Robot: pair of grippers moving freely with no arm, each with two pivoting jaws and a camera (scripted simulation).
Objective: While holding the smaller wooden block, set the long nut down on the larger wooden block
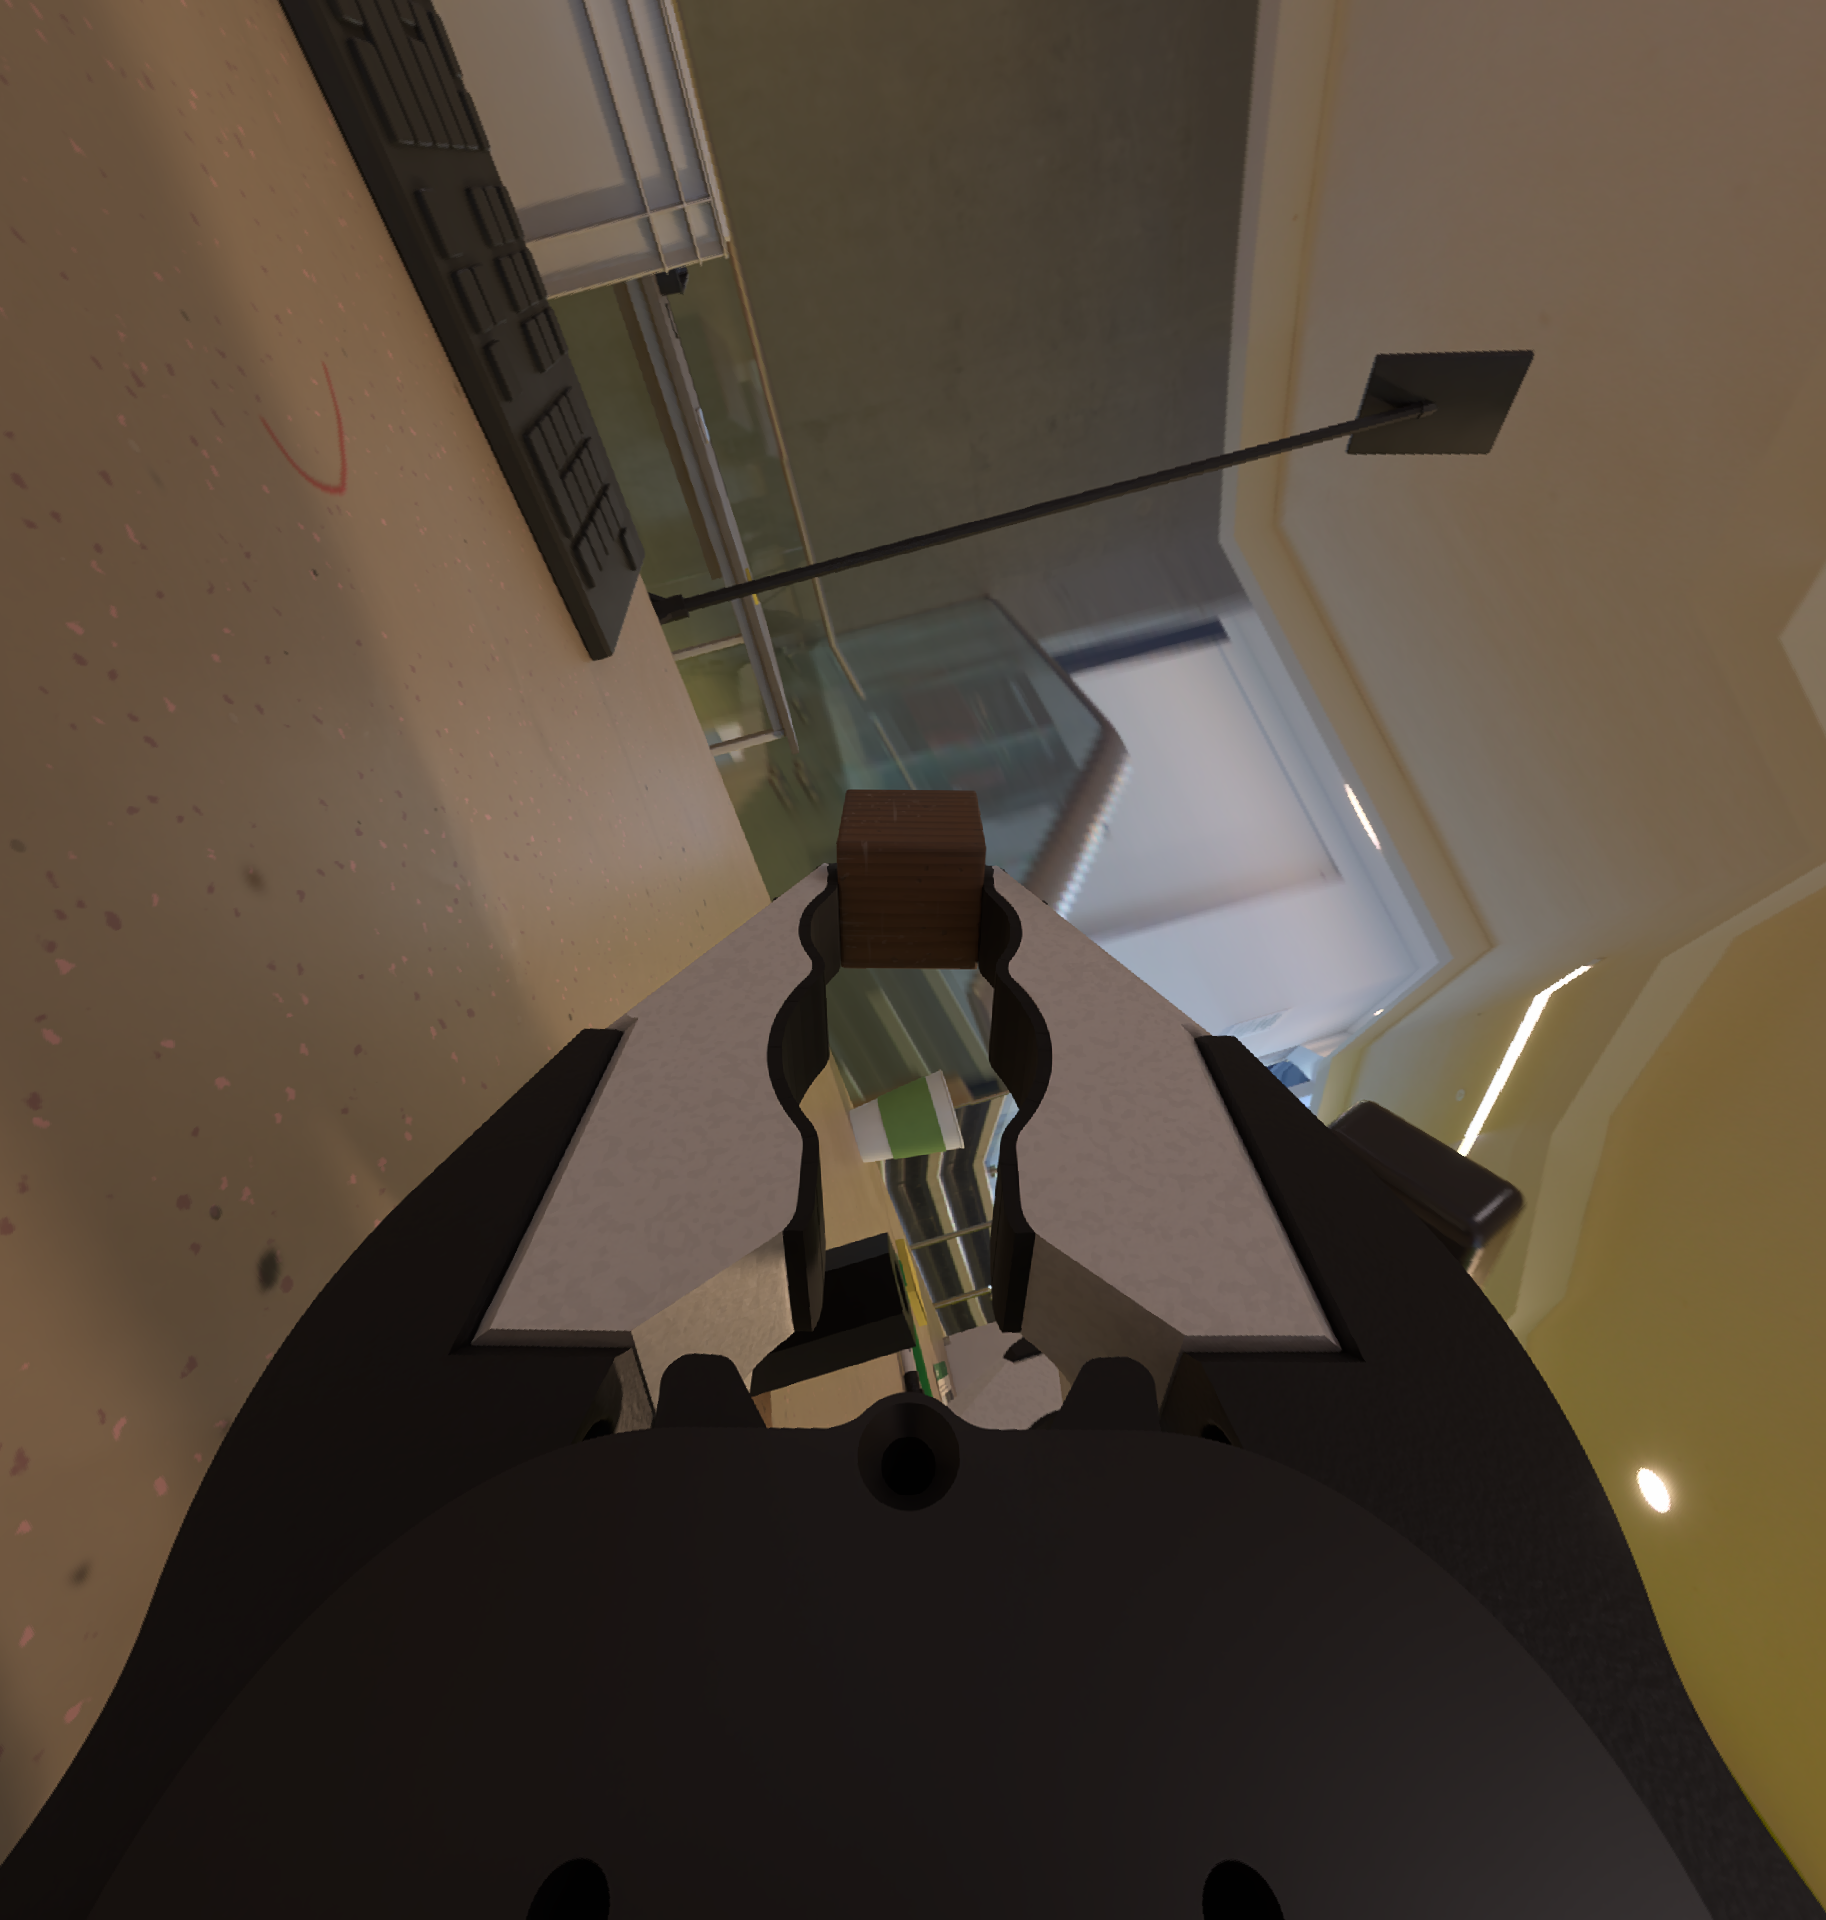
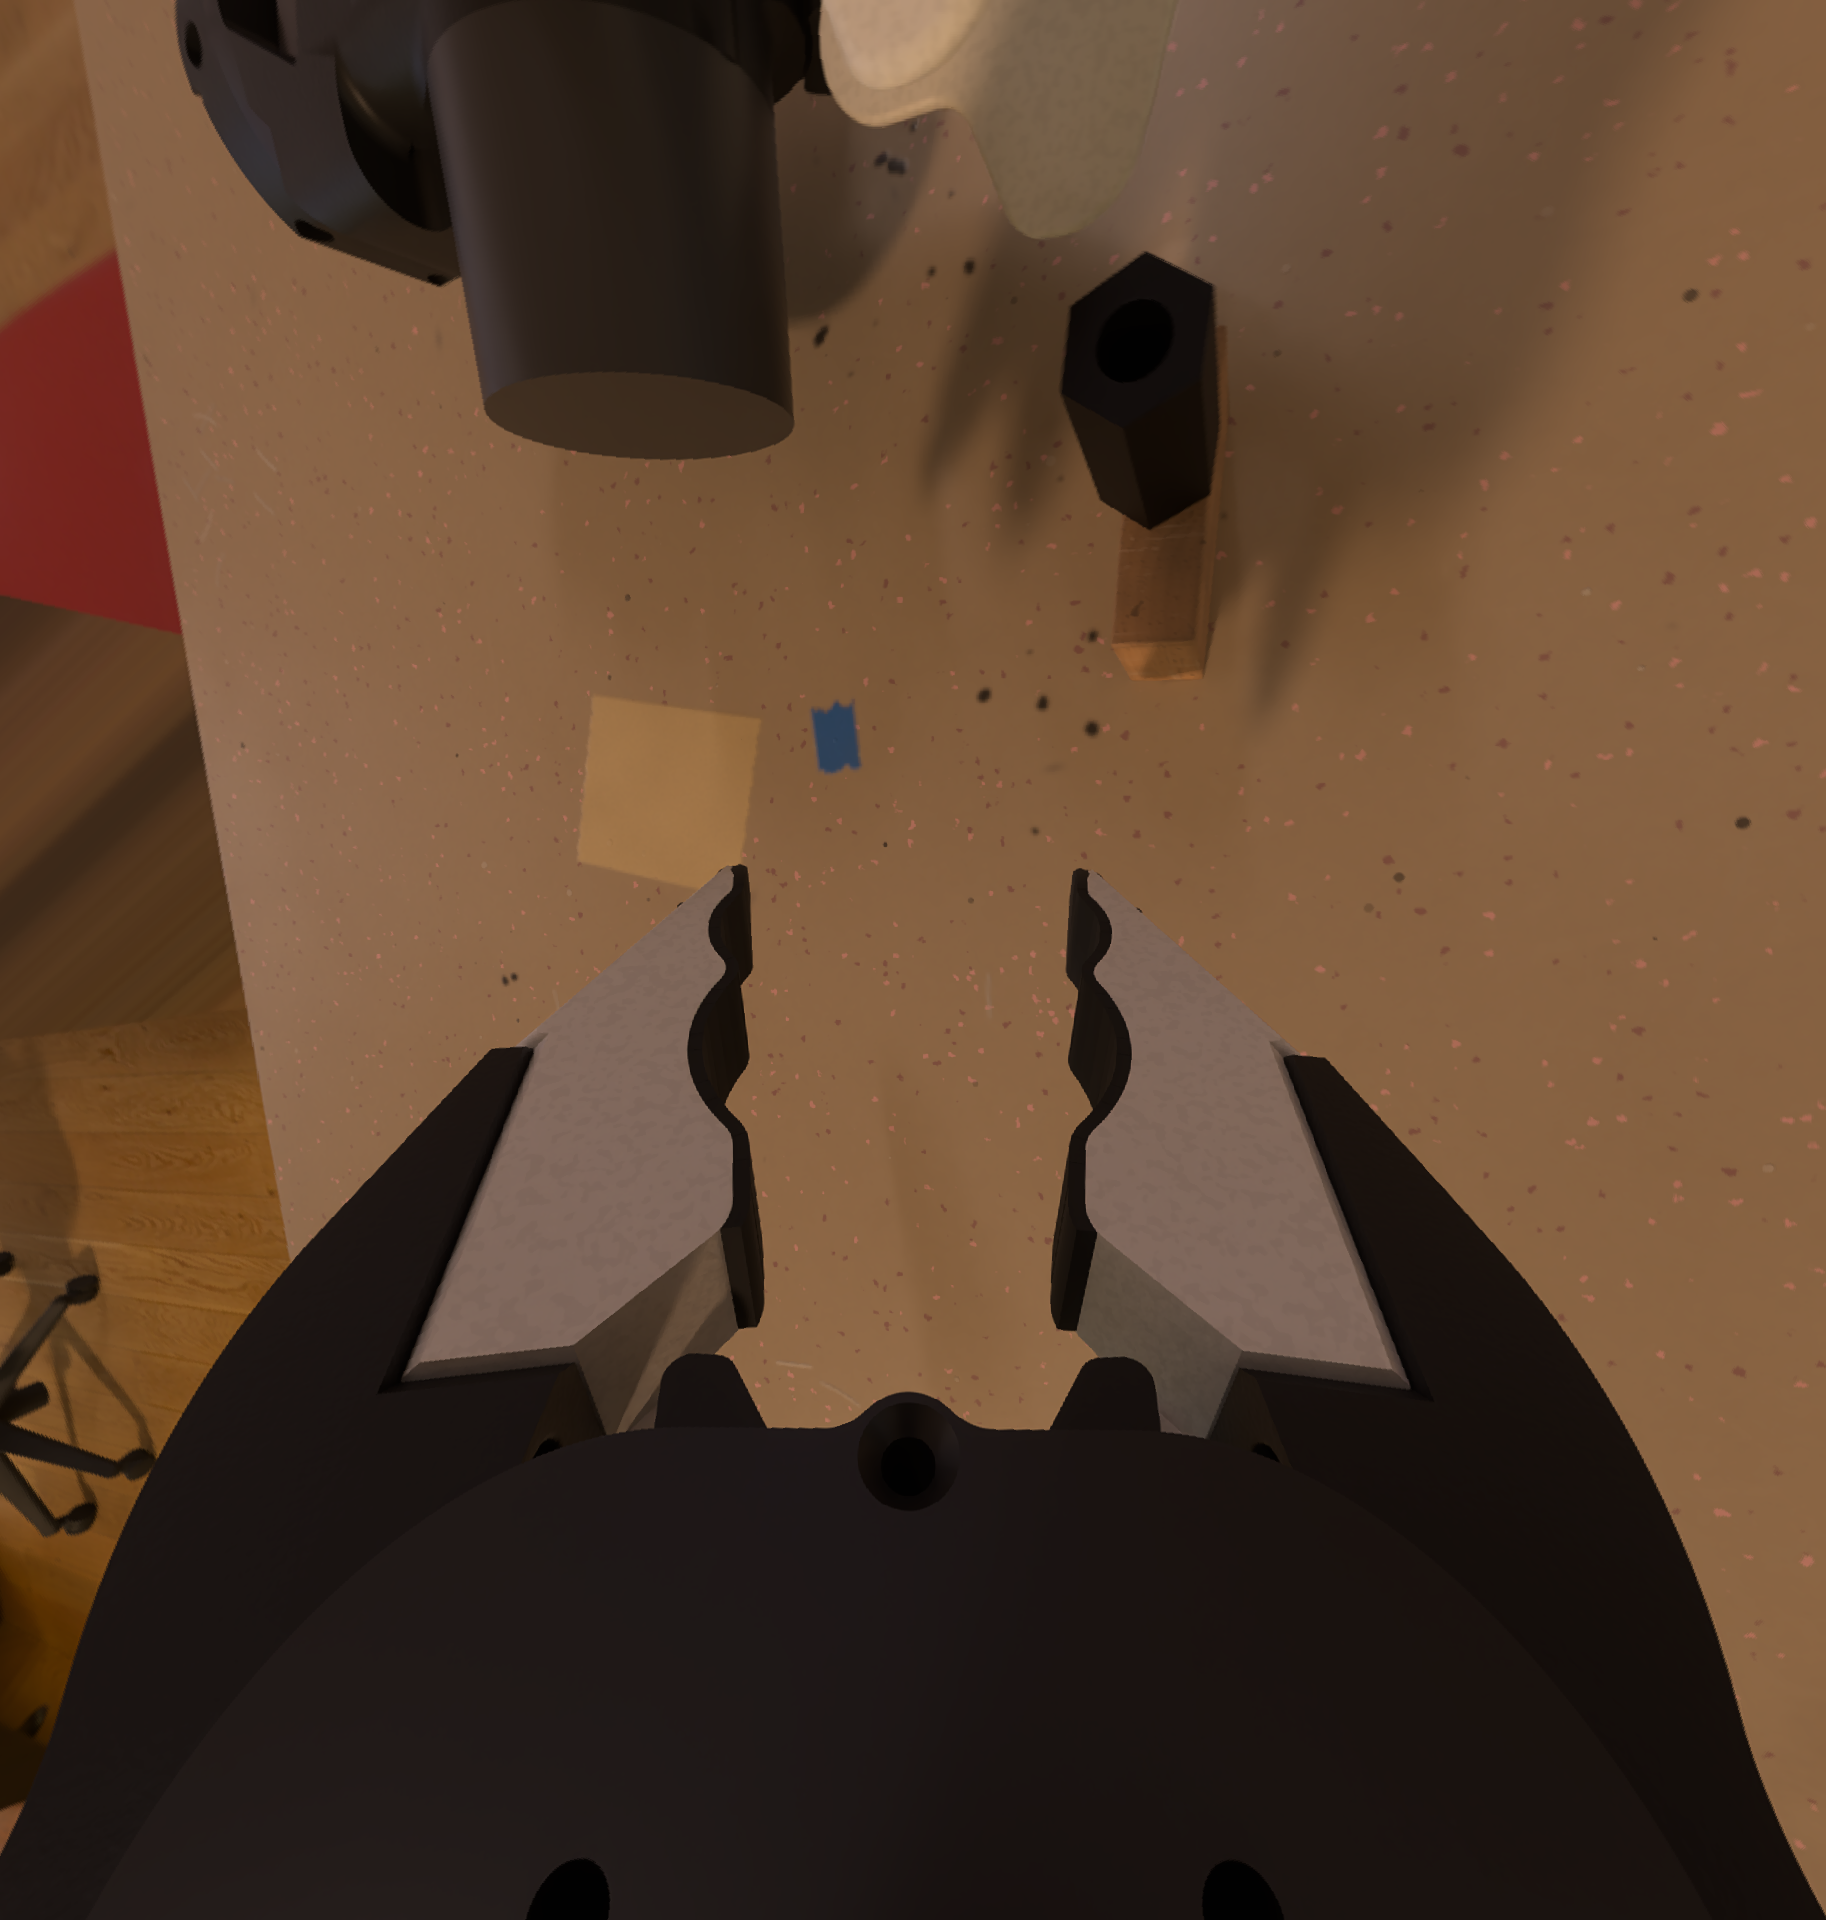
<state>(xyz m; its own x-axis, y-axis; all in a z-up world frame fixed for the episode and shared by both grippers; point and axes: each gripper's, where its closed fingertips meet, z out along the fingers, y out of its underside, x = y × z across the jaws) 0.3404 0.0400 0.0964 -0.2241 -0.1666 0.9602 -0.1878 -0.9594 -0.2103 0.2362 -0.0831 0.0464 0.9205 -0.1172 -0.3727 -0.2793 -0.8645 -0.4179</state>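
Right wrist view shows my right gripper (image 2: pixel 907 894) with jaws wide and empty, the nut (image 2: pixel 1143 390) standing on the block (image 2: pixel 1163 592); a nudge could topple it, or my left gripper (image 1: pixel 909 914) could slip its small block (image 1: pixel 909 894).

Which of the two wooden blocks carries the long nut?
The lighter, elongated block on the table, with the black long nut on it. The darker small block sits gripped in the left claw.

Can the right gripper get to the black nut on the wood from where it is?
Probably yes. The right gripper is open and empty, and only bare table lies between it and the long nut, which stands on the larger wooden block ahead and to the right. The left gripper hangs well to the side.
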